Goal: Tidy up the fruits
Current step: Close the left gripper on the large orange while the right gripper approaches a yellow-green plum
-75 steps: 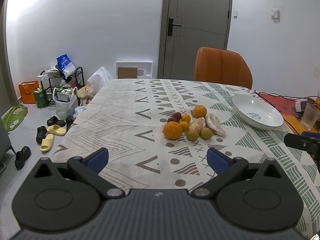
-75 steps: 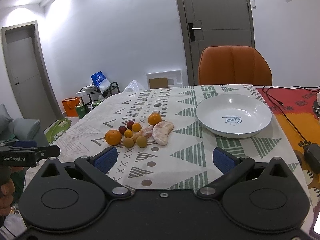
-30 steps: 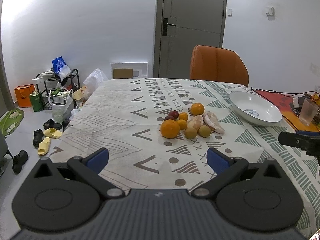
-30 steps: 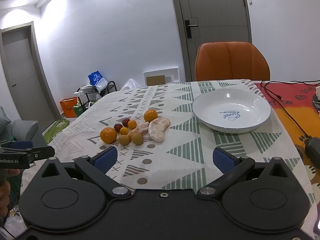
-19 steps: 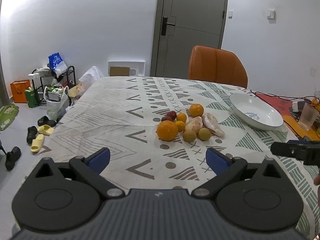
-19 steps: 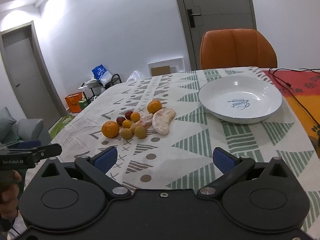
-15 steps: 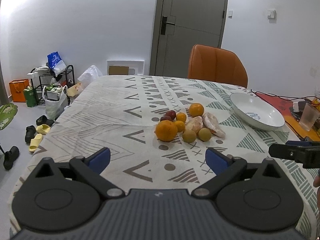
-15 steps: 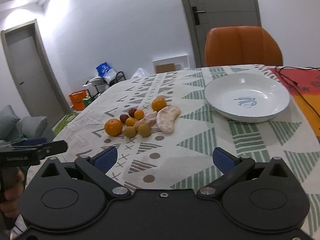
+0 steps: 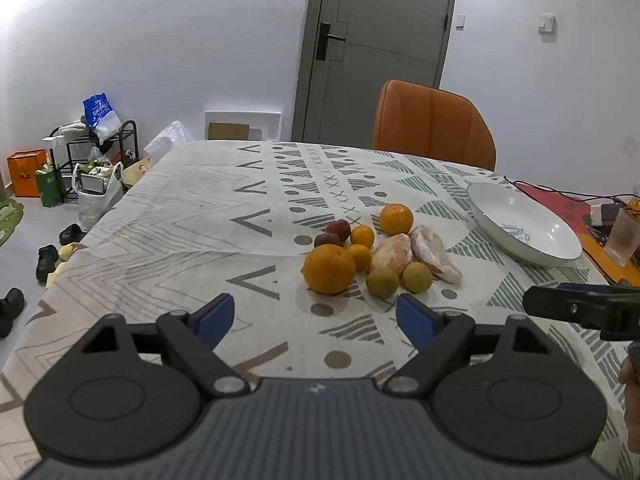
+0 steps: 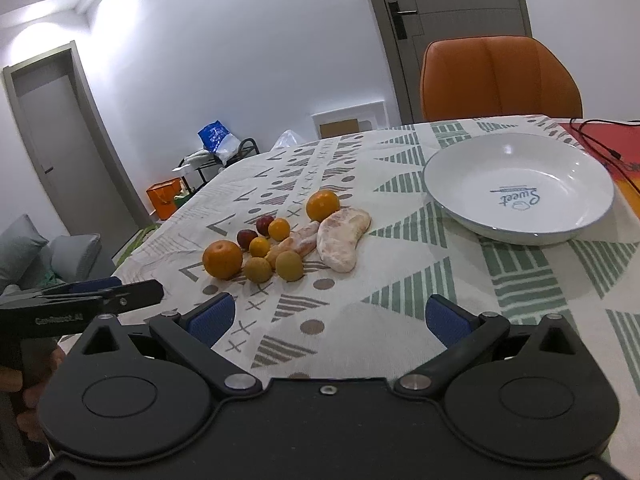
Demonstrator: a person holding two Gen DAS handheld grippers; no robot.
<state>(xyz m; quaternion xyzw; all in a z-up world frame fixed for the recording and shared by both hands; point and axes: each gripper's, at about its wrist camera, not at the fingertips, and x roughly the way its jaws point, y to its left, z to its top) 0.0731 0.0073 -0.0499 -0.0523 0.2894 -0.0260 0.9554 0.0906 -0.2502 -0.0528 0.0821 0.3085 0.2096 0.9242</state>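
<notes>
A cluster of fruit lies on the patterned tablecloth: a large orange (image 9: 329, 269) (image 10: 222, 259), a second orange (image 9: 396, 219) (image 10: 322, 205), small tangerines, two dark red plums (image 9: 338, 227), two yellow-green round fruits (image 9: 382, 282) (image 10: 289, 265) and two peeled pomelo pieces (image 9: 435, 254) (image 10: 340, 236). An empty white bowl (image 9: 520, 229) (image 10: 516, 184) stands to the right of them. My left gripper (image 9: 316, 317) is open and empty, just short of the large orange. My right gripper (image 10: 328, 316) is open and empty, short of the fruit and left of the bowl.
An orange chair (image 9: 432, 126) stands at the table's far side. A clear glass (image 9: 622, 236) and cables (image 10: 600, 136) lie on a red mat right of the bowl. Shoes, bags and a rack (image 9: 80, 152) are on the floor left of the table.
Both grippers have moved forward and lower toward the fruit, which now looks larger. The right view has tilted and swung left. Both stay open; nothing on the table moved.
</notes>
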